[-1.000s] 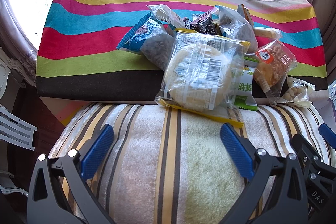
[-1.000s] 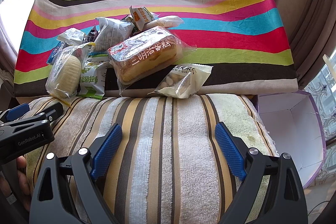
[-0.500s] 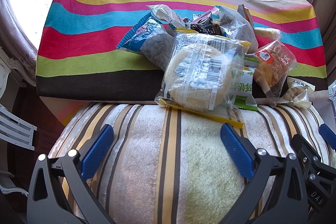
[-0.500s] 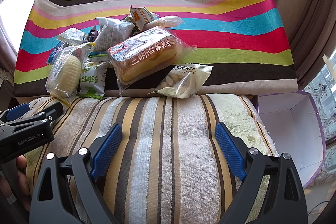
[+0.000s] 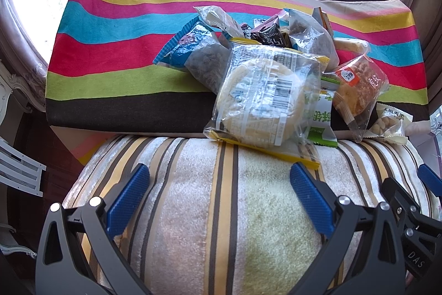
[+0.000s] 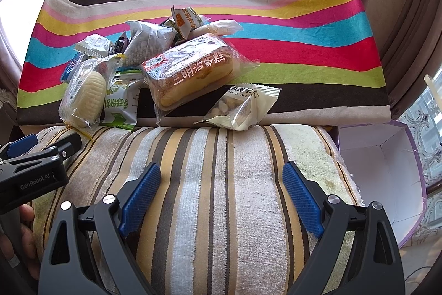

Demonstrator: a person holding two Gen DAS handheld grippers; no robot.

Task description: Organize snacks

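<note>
A pile of wrapped snacks lies on the rainbow-striped cloth. Nearest in the left wrist view is a clear pack with a round pale pastry, with a blue seed bag behind it. In the right wrist view a sandwich cake pack leans over a white nut bag, with the pastry pack and a green-and-white pack at left. My left gripper is open and empty over the striped towel, short of the pastry pack. My right gripper is open and empty, short of the nut bag.
An open white box with purple edges stands to the right of the towel-covered cushion. Curtains hang at the right. A white chair shows at the far left. The left gripper's side shows in the right wrist view.
</note>
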